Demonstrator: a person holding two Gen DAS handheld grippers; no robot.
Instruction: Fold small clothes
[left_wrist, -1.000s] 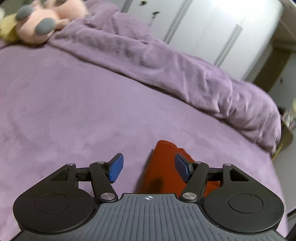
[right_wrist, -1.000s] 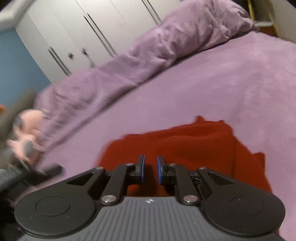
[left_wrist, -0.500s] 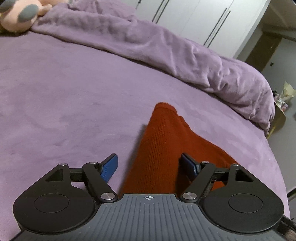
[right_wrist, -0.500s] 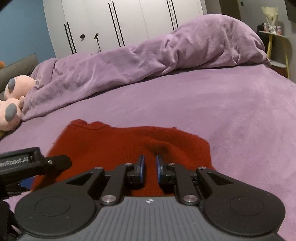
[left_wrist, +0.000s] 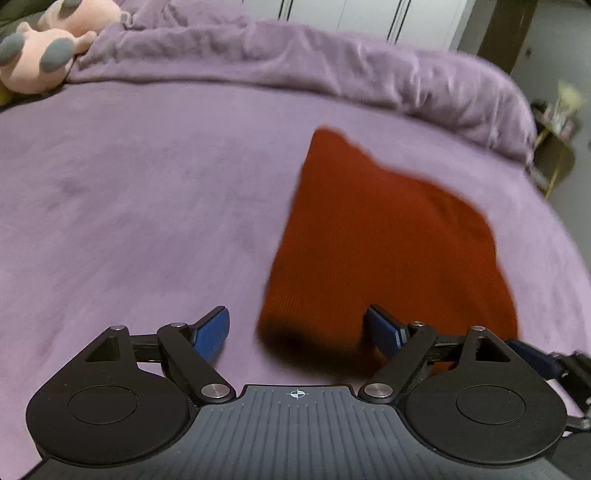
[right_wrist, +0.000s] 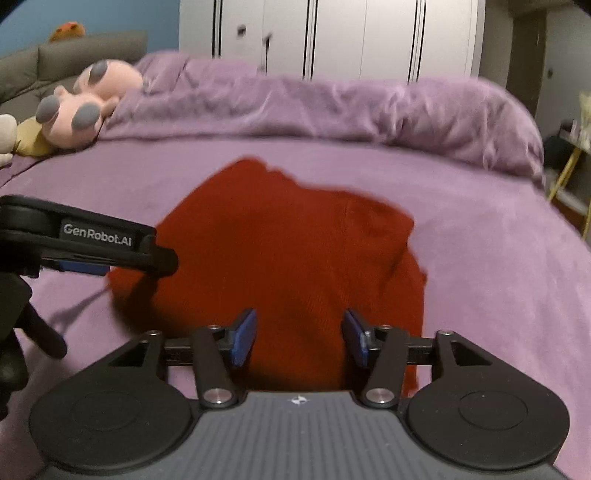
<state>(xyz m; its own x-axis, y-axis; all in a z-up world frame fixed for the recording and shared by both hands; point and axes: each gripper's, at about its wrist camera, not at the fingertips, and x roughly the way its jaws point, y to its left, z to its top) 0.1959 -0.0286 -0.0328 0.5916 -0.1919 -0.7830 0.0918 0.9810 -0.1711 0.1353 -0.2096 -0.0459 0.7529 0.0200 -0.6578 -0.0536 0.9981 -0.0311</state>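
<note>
Bed (right_wrist: 480, 295): purple cover, spread flat across the lower and middle frame in both views; carries the garment.
Duvet (right_wrist: 332, 107): purple, bunched in a ridge across the upper frame, well apart from the garment.
Wardrobe (right_wrist: 351, 37): white doors, top of the right wrist view, behind the bed.
Red garment (right_wrist: 288, 258): knitted, centre of the right wrist view, centre right of the left wrist view (left_wrist: 369, 240); lies on the bed as a compact, roughly four-sided block, one layer edge showing at its right side.
Plush toy (right_wrist: 88, 103): pink with grey paws, upper left, far from the work.
Left claw (left_wrist: 297, 332): released, just been opening; near left corner of the garment lies below the gap, blue pads clear of the cloth.
Right claw (right_wrist: 299, 336): released, just been opening; near edge of the garment lies below the gap, no pinch visible.
Done, by judgement: at least one fold laid down and let go, garment resting unaided.
Left, by judgement: perhaps a further fold or smoothing of the uneven far edge; no other clothes in sight, so any remaining pile cannot be told.
</note>
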